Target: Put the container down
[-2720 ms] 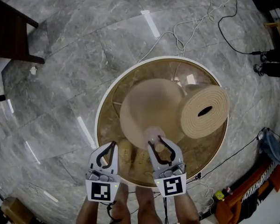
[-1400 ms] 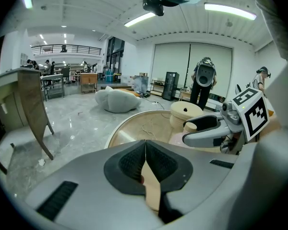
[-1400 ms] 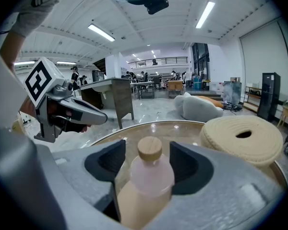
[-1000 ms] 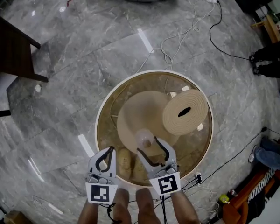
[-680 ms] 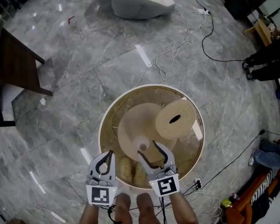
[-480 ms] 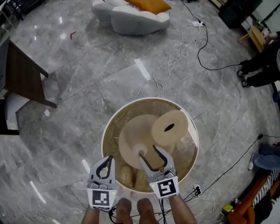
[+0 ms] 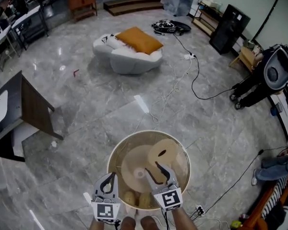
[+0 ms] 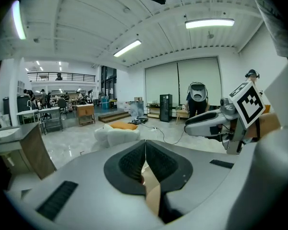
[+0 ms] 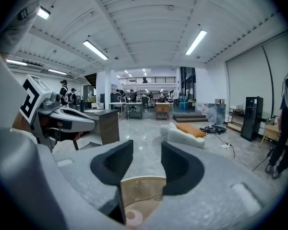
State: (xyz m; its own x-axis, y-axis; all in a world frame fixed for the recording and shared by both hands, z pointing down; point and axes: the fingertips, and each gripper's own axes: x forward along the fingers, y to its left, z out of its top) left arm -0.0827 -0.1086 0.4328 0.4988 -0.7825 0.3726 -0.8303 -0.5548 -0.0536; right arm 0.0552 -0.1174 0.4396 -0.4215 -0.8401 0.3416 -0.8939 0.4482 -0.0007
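The left gripper [image 7: 109, 177] is clenched: in the left gripper view its two dark pads meet along one line with nothing between them. Beside it the right gripper [image 7: 151, 167] is released. Its jaws stand apart and are closing, and the right gripper view shows only open space between the pads. Both grippers hang over the near edge of a round glass counter [image 7: 116, 150] with a pale rim.

The container [image 7: 139, 173], a small whitish cup, stands upright on the counter, free of both grippers. In the head view it lies just beside the right gripper's left finger. In the right gripper view it sits low in the picture, below the jaws and not between them. Just beyond it a woven tan disc [image 7: 164, 153] with a dark hole in its middle rests tilted on the counter. A broad tan round shape [image 7: 129, 161] fills the counter's middle; whether it lies on or under the glass I cannot tell.

Past the counter spreads a grey marble floor [image 7: 86, 109], with a white cable [image 7: 170, 92] trailing away from the rim. A dark desk [image 7: 29, 107] stands to the left. Farther off is a white sofa [image 7: 127, 59] bearing an orange cushion [image 7: 139, 40]. A person in dark clothes [image 7: 252, 87] stands at the right, near a black cabinet [image 7: 229, 28].
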